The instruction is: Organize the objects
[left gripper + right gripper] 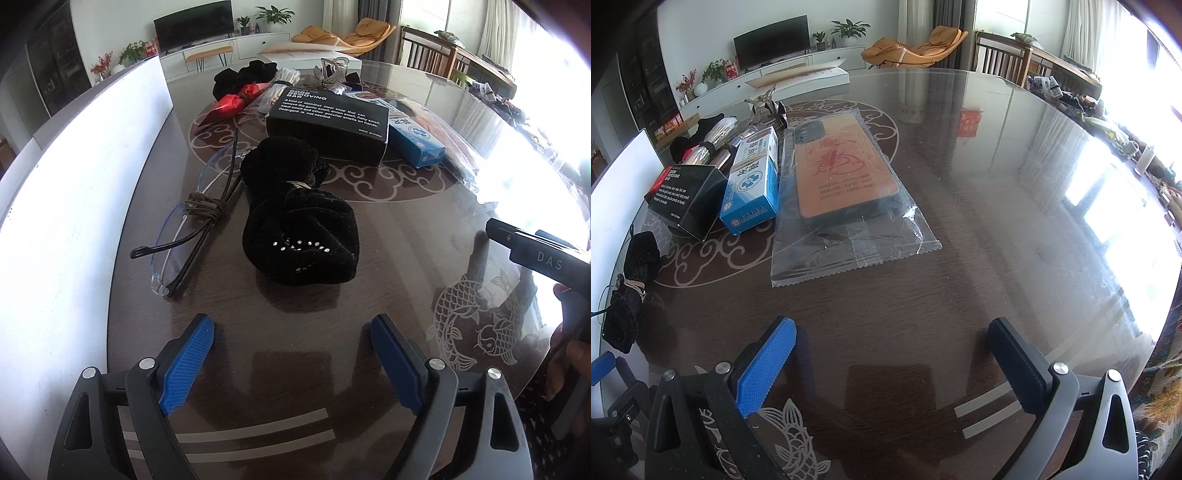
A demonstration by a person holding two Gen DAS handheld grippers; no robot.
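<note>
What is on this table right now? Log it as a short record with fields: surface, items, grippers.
surface: dark wooden table under a glossy top, white board along its left edge
nearest left gripper: black velvet scrunchies, tied together; glasses bound with a cord beside them
middle: black box touching a blue box
right of the boxes: phone case in a clear bag
far end: red wrapped bundle
left gripper: open, empty, above the table
right gripper: open, empty
</note>
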